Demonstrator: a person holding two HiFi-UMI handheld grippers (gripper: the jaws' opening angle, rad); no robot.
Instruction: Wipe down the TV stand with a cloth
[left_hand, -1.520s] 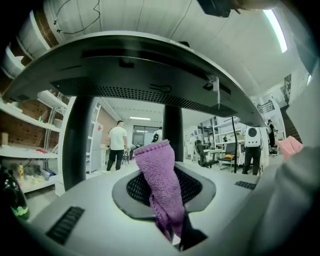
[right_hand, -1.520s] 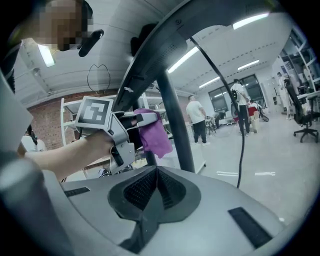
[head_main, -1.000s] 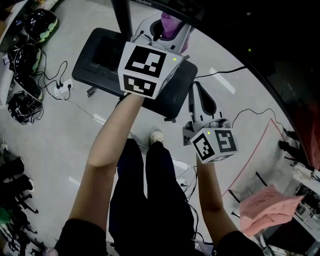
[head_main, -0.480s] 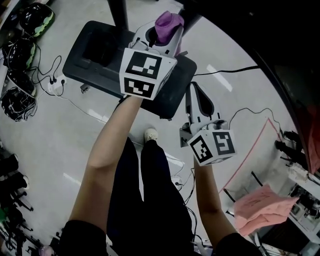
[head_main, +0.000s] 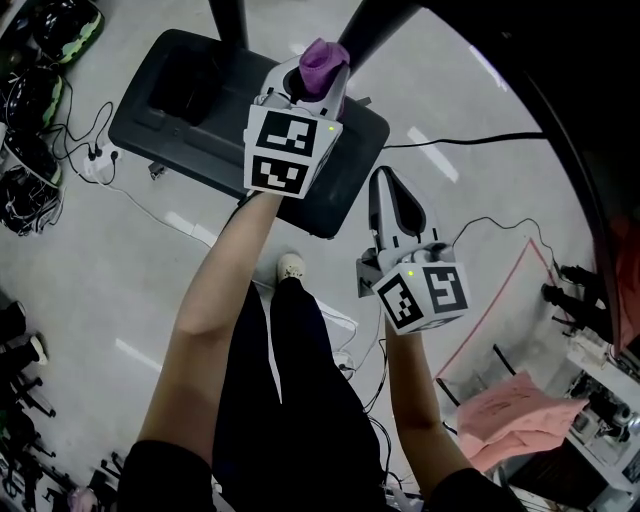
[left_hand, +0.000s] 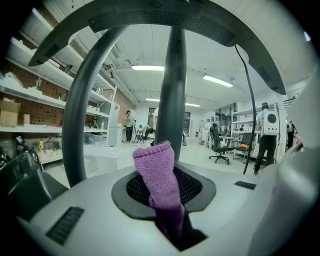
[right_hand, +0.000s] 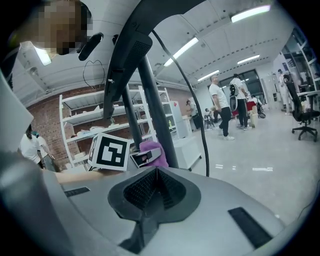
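Cloth (left_hand: 158, 176), purple and knitted, is pinched in the left gripper (head_main: 316, 84), whose jaws are clamped on its lower part while its folded end stands up past the tips. It is held above the right end of the TV stand (head_main: 178, 118), a dark rectangular base sitting on the pale floor (head_main: 120, 290).

At the floor's left edge lies a heap of black gear (head_main: 30, 60), with a white power strip (head_main: 98, 162) and thin cords just beside the stand's left corner. Two dark poles (head_main: 228, 18) rise from the base, and the cloth sits between them.

Each gripper carries a marker cube (head_main: 288, 150) printed with black-and-white square patterns.

Right of the stand, the right gripper (head_main: 390, 205) hangs over bare floor, its jaws pressed together with nothing between them. A black cable (head_main: 470, 142) runs across the floor beyond it. Below, a pale shoe (head_main: 290, 267) shows between the person's forearms. Near the floor's lower right edge lies a piece of pink fabric (head_main: 515, 418).
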